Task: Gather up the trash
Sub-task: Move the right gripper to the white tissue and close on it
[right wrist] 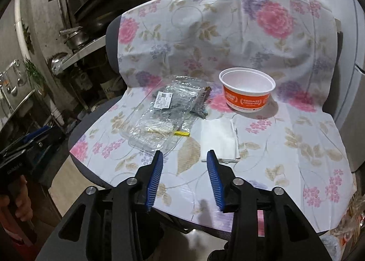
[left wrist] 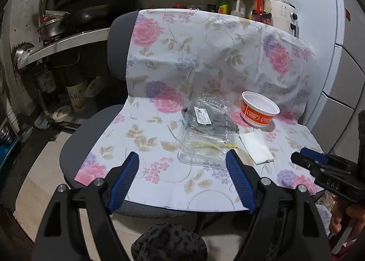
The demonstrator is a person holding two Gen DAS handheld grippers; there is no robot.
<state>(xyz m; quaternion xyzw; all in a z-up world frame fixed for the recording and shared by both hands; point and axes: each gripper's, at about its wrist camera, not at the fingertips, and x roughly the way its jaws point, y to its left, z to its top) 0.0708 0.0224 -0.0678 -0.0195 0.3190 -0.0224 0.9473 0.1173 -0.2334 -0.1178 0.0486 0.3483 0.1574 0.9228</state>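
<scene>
The left gripper [left wrist: 182, 158] is hovering over the near edge of the chair seat with its blue pads spread wide and nothing between them. The right gripper [right wrist: 184, 156] is hanging just beside it, jaws parted about halfway, also empty. Both are pointing down and forward at the trash lying on the floral cloth [left wrist: 159, 178] that is draping the office chair [left wrist: 118, 30].

Straight ahead of the left gripper, the clear plastic clamshell box [left wrist: 203, 133] is sitting near the middle of the seat; its long axis is running away from the gripper toward the chair back, with the near short edge lying just beyond the fingertips. The left hand is looking the nearer one to it. In the right wrist view, the white paper napkin [right wrist: 216, 140] is lying directly in front of the right gripper, just beside the box, and the orange paper bowl [right wrist: 247, 92] is standing upright farther back to the right, apart from both.

The box contents are hard to read: a printed label, something dark and something pale are showing through the crinkled plastic, and a small yellow strip [right wrist: 181, 133] is poking out by its edge. Whether the lid is latched cannot be told. No bin or bag for the trash is clearly showing; the lower right corners are being cut off and blurred.
</scene>
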